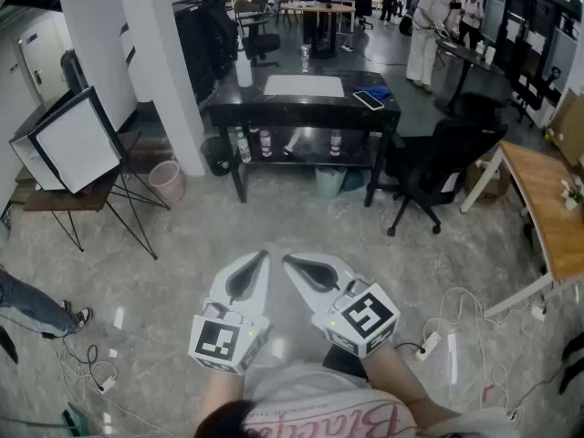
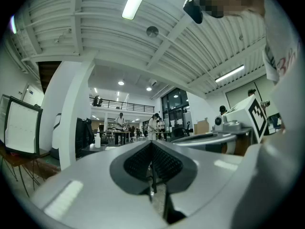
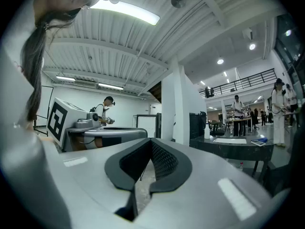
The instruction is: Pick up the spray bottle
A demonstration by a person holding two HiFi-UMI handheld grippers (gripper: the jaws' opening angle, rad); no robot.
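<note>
The spray bottle, white with a narrow top, stands on the left end of a black table far ahead of me across the floor. It appears small in the left gripper view and in the right gripper view. My left gripper and right gripper are held side by side close to my body, pointing level toward the table, tips nearly touching each other. Both have their jaws together with nothing between them, as the left gripper and right gripper show in their own views.
On the table lie a white sheet and a phone; small bottles stand on its lower shelf. A black office chair and a wooden desk are on the right, a softbox and a bin on the left. Cables trail across the floor.
</note>
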